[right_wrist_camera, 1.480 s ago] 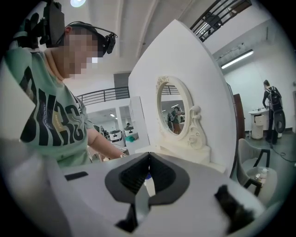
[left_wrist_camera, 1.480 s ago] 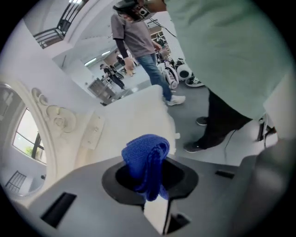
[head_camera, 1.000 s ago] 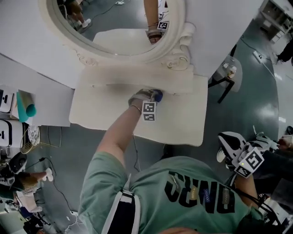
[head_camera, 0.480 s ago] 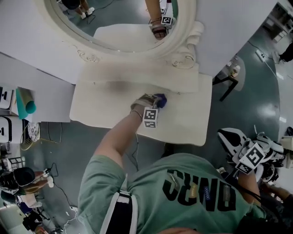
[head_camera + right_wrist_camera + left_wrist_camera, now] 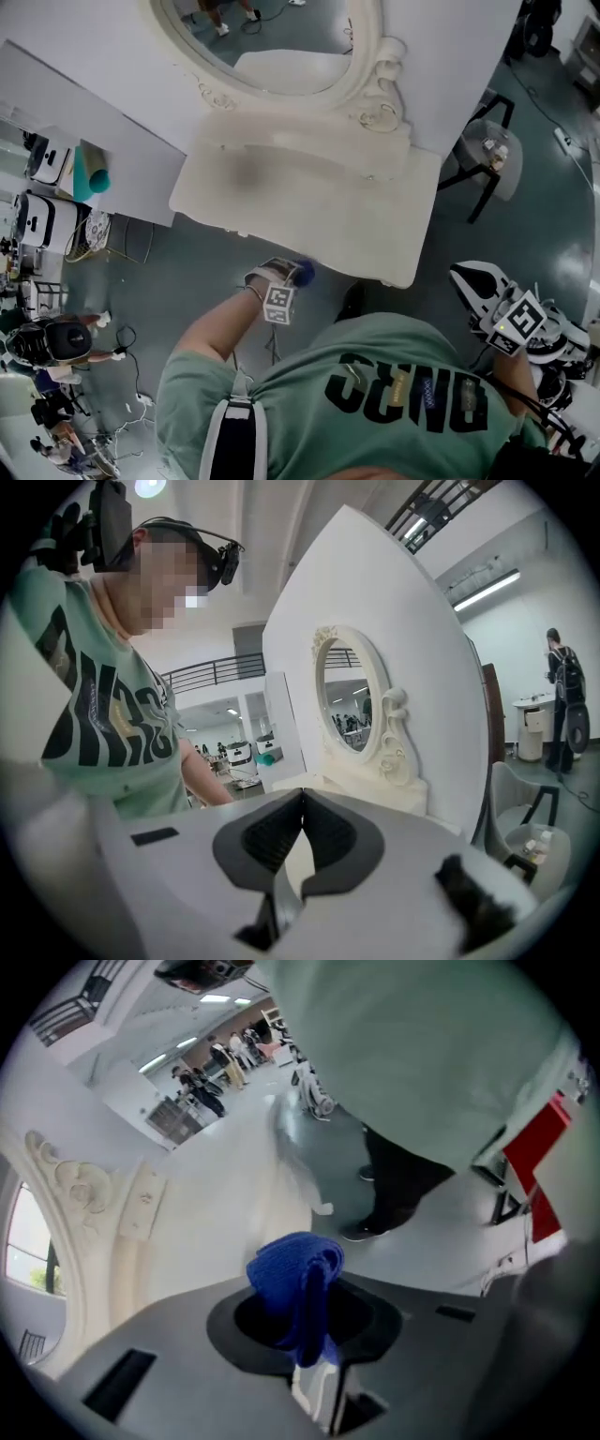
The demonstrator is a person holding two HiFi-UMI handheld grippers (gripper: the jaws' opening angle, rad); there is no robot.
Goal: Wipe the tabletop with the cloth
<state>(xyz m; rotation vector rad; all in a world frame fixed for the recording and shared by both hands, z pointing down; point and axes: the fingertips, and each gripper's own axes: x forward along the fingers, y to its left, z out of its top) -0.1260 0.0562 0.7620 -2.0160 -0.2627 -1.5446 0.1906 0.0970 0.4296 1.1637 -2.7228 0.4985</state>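
The blue cloth is bunched in my left gripper, which hangs over the floor just off the front edge of the cream tabletop. In the left gripper view the cloth is pinched between the dark jaws of the left gripper, with the table to the left behind it. My right gripper is low at the right, away from the table. Its jaws meet with nothing between them in the right gripper view.
An oval mirror in an ornate cream frame stands at the back of the table. A small round side table is to the right. Shelves with equipment and cables fill the left. A person stands far off.
My left gripper has drawn back with the cloth from the tabletop, past its front edge, toward my body. The right gripper has stayed low at the right.
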